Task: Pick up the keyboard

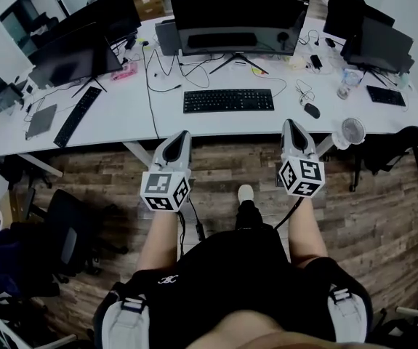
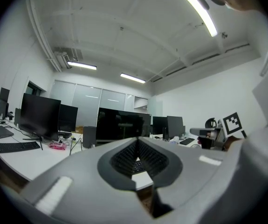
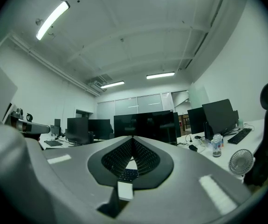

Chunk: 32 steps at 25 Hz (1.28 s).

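the long white tabletop (image 1: 114, 118) carries a wide curved monitor (image 1: 241, 22), and the black keyboard (image 1: 228, 100) lies flat on it just in front of that monitor's stand, untouched. the left tool (image 1: 182, 134) and the right tool (image 1: 290, 123) are held level at the tabletop's near edge, each with its jaws pressed together on nothing. a small black mouse (image 1: 311, 110) sits near the keyboard's right end.

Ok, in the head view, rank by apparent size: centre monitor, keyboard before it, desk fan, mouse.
Largest to smallest:
centre monitor
keyboard
desk fan
mouse
The fan stands nearer the camera, so its lead over the mouse is less sure.
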{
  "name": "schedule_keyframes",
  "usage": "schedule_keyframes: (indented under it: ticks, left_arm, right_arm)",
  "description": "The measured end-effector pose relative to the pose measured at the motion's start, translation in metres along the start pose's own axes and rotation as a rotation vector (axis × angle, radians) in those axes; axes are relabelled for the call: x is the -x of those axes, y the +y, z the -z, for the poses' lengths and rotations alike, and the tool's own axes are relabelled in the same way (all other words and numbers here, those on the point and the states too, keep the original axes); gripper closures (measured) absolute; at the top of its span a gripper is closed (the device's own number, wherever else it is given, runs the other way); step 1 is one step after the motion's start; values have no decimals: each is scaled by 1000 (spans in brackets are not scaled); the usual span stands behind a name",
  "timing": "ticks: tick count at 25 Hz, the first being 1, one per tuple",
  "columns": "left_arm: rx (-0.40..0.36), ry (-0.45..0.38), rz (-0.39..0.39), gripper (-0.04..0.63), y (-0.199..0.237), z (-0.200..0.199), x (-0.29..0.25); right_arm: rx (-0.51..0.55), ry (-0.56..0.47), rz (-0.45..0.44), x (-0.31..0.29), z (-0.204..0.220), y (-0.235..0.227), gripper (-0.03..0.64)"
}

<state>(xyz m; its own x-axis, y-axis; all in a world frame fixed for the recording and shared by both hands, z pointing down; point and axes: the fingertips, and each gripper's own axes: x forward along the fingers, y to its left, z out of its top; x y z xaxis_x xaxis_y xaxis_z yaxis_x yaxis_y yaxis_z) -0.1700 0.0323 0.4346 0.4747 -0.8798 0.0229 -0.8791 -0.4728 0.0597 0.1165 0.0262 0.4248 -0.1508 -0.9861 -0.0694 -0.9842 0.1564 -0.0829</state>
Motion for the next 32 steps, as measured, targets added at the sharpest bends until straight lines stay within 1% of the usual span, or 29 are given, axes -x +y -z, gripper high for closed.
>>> schedule_keyframes:
  ticks: [4, 8, 12, 15, 19, 22, 26, 32]
  left_arm:
    - [0, -5, -20, 541, 12, 1, -46]
    - [-11, -15, -57, 541, 31, -10, -98]
    - [-10, -3, -82, 541, 46, -18, -149]
    - [3, 14, -99, 541, 54, -16, -182]
    - [-7, 35, -120, 541, 60, -13, -221]
    - [-1, 48, -148, 541, 69, -10, -241]
    - [24, 61, -187, 540, 81, -1, -254]
    - [49, 128, -213, 540, 98, 26, -258]
  right_arm:
    - [-3, 2, -11, -47, 9, -23, 612]
    - [-12, 22, -41, -108, 15, -46, 612]
    - [-34, 45, -63, -164, 16, -69, 612]
    - [-35, 60, -77, -200, 21, -84, 612]
    - [-39, 76, -92, -239, 27, -105, 612]
    - [-41, 94, -110, -262, 33, -114, 612]
    - [-36, 122, -129, -282, 44, -121, 612]
    - [-44, 184, -115, -295, 70, -128, 612]
